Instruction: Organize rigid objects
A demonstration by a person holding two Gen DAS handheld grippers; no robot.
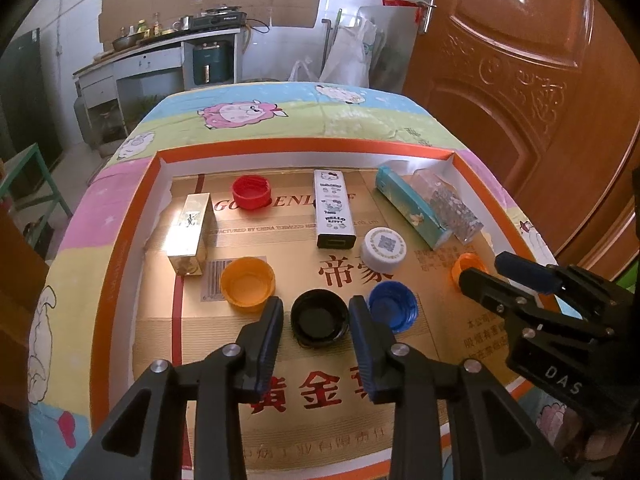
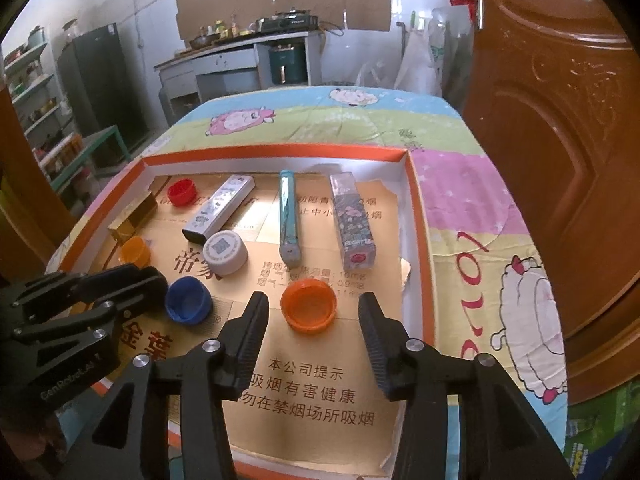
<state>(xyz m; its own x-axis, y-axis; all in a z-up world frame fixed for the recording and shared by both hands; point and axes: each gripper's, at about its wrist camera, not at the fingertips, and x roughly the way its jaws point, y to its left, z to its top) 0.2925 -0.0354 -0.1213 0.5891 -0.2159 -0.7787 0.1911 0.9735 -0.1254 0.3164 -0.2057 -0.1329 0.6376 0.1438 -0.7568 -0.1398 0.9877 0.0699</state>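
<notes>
An orange-rimmed tray (image 1: 132, 216) lined with gold cardboard holds caps and small boxes. My left gripper (image 1: 316, 310) is open, its fingers on either side of a black cap (image 1: 319, 319) without squeezing it. A blue cap (image 1: 393, 306) lies just right of it and a yellow cap (image 1: 247, 283) to the left. My right gripper (image 2: 313, 307) is open around an orange cap (image 2: 308, 311). A white cap (image 2: 225, 252), a red cap (image 1: 251, 191), a gold box (image 1: 191, 233), a Hello Kitty box (image 1: 334, 207), a teal box (image 2: 289, 217) and a patterned box (image 2: 353, 220) lie further back.
The tray sits on a table with a cartoon sheep cloth (image 2: 480, 216). A brown door (image 2: 560, 128) stands close on the right. A kitchen counter (image 1: 160, 52) and a dark fridge (image 2: 100, 84) are far behind.
</notes>
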